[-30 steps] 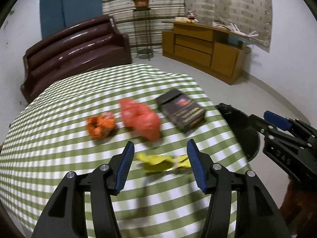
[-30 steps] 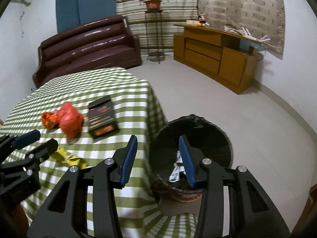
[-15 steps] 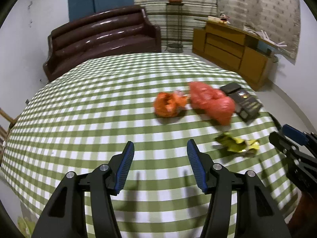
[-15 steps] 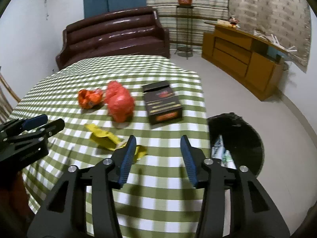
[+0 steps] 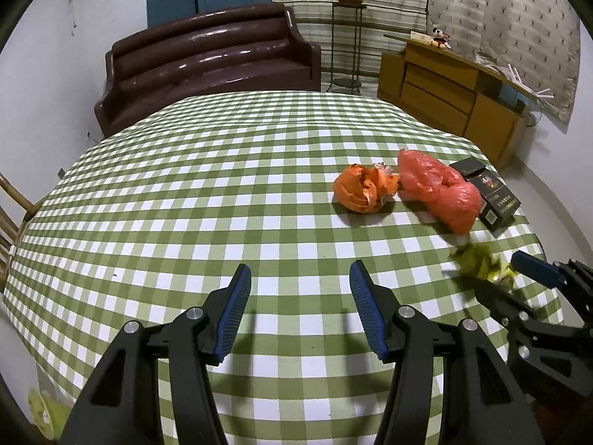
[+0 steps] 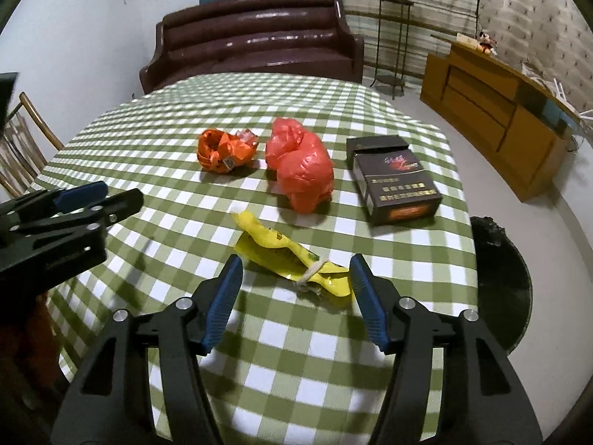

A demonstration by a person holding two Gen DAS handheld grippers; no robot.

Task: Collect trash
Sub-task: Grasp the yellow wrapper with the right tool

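While the left claw hangs spread, the right claw is opening around the yellow wrapper; bin contents hidden.

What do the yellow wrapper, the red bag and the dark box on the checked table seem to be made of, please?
The flat yellow wrapper looks like glossy plastic film or foil: it is creased, with a shiny sheen. The crumpled red bag seems thin plastic, with wrinkles and bright glints. The dark rectangular box appears to be printed cardboard with a smooth finish, sharp edges and a hinged lid.
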